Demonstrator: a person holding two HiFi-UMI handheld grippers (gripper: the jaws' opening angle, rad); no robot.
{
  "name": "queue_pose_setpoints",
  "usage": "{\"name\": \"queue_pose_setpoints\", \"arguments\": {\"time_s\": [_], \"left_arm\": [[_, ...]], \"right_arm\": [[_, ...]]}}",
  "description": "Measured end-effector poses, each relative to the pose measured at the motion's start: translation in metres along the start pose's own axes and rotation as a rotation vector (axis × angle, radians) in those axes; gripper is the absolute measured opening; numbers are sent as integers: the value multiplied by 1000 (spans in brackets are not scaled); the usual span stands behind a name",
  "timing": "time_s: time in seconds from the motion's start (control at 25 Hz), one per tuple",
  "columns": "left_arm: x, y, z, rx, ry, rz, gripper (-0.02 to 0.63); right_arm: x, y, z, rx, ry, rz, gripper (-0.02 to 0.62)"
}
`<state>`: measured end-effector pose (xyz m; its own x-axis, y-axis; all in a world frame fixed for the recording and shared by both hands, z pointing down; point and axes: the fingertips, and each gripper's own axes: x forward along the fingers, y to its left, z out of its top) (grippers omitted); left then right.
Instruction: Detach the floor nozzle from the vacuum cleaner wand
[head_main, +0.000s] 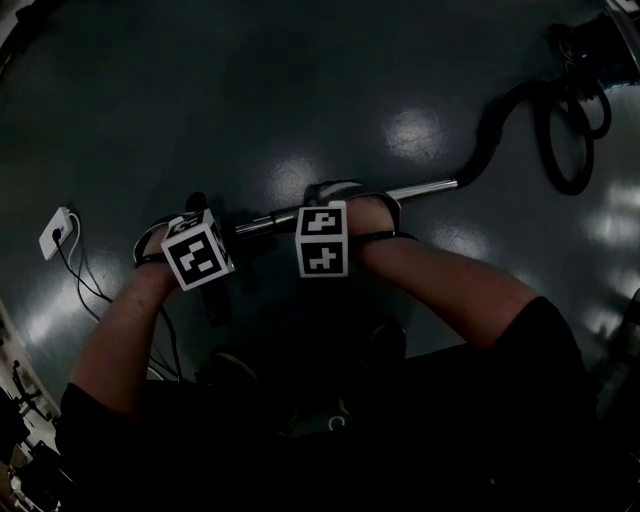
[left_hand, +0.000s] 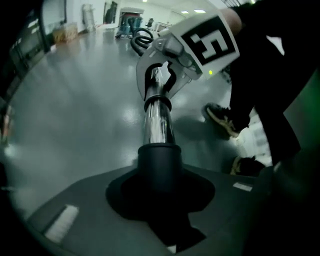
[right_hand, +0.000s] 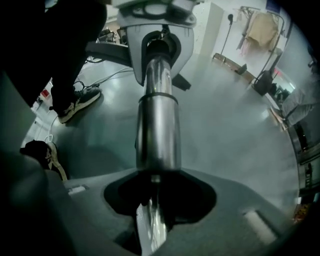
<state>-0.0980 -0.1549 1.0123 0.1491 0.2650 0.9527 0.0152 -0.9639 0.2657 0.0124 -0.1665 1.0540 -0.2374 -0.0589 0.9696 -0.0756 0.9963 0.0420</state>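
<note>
left tool (left_hand: 160, 200) is clenched on the black neck (left_hand: 159, 162) of the floor nozzle (right_hand: 105, 50), right where the chrome wand (head_main: 420, 188) plugs into it; nozzle and wand are joined. right tool (right_hand: 159, 200) is clenched on the wand itself, just beside the left tool on the hose side. both tools point steeply down. the only print that shows is the black-and-white square patterns on their marker cubes. from the wand's far end a black hose (head_main: 495, 115) curves away and loops near a dim vacuum body (head_main: 590, 45) at the head view's upper right. the glossy grey floor (head_main: 250, 90) lies open beyond the wand. a white power strip (head_main: 55, 232) with its cable sits well left of the tools. the person's sneaker (left_hand: 222, 117) stands near the wand.
</note>
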Motion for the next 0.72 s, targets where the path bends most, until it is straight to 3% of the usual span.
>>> {"name": "queue_pose_setpoints", "arguments": {"time_s": [0.2, 0.28, 0.32, 0.4, 0.72], "left_arm": [[-22, 50, 3, 297, 68, 529, 121], [-29, 59, 5, 341, 68, 617, 121], [-28, 57, 5, 328, 61, 594, 121], [-21, 46, 3, 266, 34, 470, 121], [-8, -18, -3, -148, -54, -171, 121]], "right_arm": [[-10, -17, 3, 48, -47, 40, 135], [-14, -22, 5, 58, -59, 38, 135], [-15, -22, 5, 58, -61, 37, 135], [-14, -17, 4, 47, -56, 37, 135], [-2, 1, 5, -54, 1, -15, 133]]}}
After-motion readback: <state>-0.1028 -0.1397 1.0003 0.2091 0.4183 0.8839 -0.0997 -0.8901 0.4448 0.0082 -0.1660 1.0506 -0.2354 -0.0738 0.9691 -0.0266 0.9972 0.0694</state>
